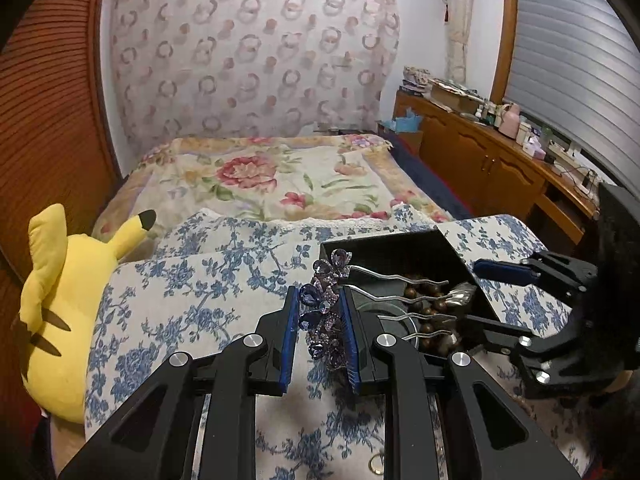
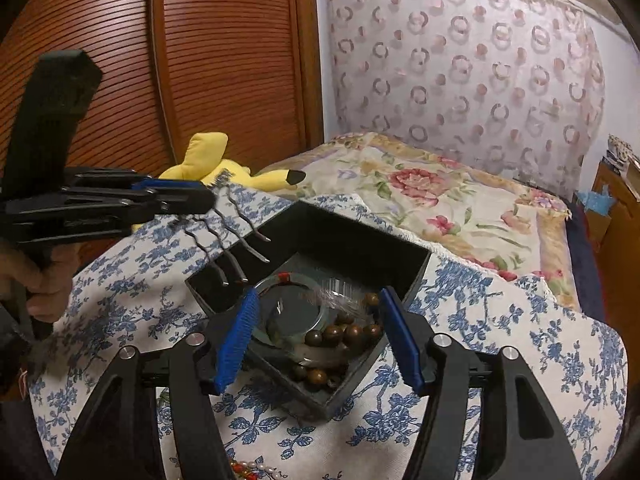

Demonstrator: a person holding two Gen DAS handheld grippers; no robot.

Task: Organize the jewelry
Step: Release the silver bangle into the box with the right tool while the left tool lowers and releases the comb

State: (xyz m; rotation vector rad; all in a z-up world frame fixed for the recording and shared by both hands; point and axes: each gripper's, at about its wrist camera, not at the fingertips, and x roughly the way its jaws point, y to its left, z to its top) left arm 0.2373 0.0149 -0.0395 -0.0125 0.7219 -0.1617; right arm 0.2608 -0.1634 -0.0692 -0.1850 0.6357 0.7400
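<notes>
My left gripper [image 1: 320,318] is shut on a hair comb [image 1: 334,260] set with purple and blue stones. The comb's wavy metal prongs [image 1: 400,280] reach out to the right, over the rim of a black open box [image 1: 400,246]. In the right wrist view the left gripper [image 2: 208,196] comes in from the left, and the prongs [image 2: 240,240] hang above the box's near corner [image 2: 360,236]. Brown wooden beads [image 2: 344,334] and a clear round glass piece [image 2: 296,312] lie in the box. My right gripper [image 2: 320,324] stands open just above them, holding nothing.
The box rests on a blue-flowered cloth [image 2: 500,340] at the foot of a bed [image 1: 260,176]. A yellow plush toy [image 1: 68,300] lies at the left. Pearls and red beads [image 2: 248,468] and a gold ring [image 1: 376,465] lie on the near cloth. A cluttered wooden cabinet [image 1: 500,152] stands at the right.
</notes>
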